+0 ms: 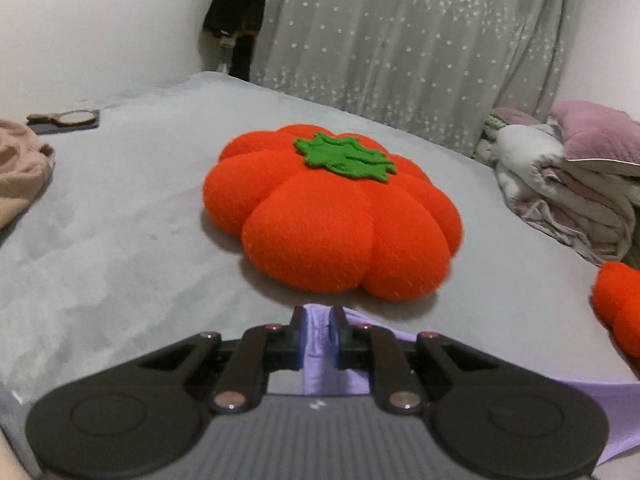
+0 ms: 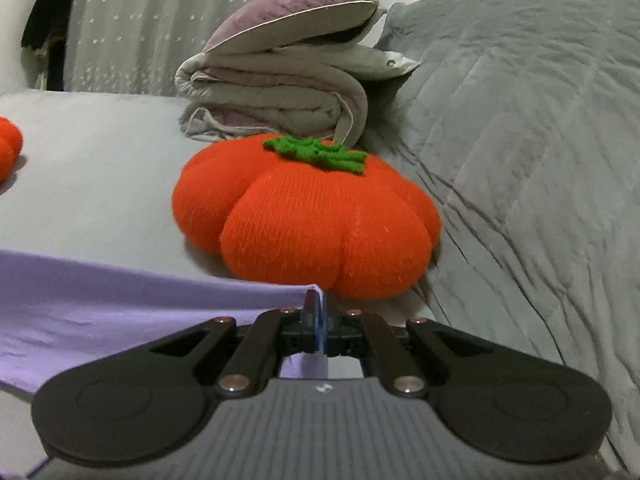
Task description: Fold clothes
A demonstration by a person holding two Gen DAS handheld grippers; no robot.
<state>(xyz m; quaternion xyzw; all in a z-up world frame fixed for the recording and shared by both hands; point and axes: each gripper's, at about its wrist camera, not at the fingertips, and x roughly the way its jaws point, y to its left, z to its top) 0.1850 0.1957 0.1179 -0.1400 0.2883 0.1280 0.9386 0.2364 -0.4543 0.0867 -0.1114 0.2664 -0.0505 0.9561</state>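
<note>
Left gripper (image 1: 319, 314): jaws narrow, clamped on a bunched fold of the lilac garment (image 1: 320, 364), which hangs down between the fingers and trails off to the right.
Right gripper (image 2: 320, 308): jaws fully closed, pinching a corner of the same lilac garment (image 2: 120, 300); the cloth stretches away to the left as a fairly taut sheet.
Garment position: held up between both grippers, above the grey bed sheet (image 1: 120, 208).
Step in hand: by my reading, the edge is gripped at two points and lifted, ready to be carried over for a fold.
Next move calls for: both hands travelling together, keeping the edge taut and level, and clearing the orange pumpkin cushions (image 1: 332, 216) (image 2: 308, 216) just ahead.
Farther off: folded quilts (image 2: 276, 96) with a mauve pillow (image 2: 296, 12) on top; starred curtain (image 1: 400, 48) behind.
</note>
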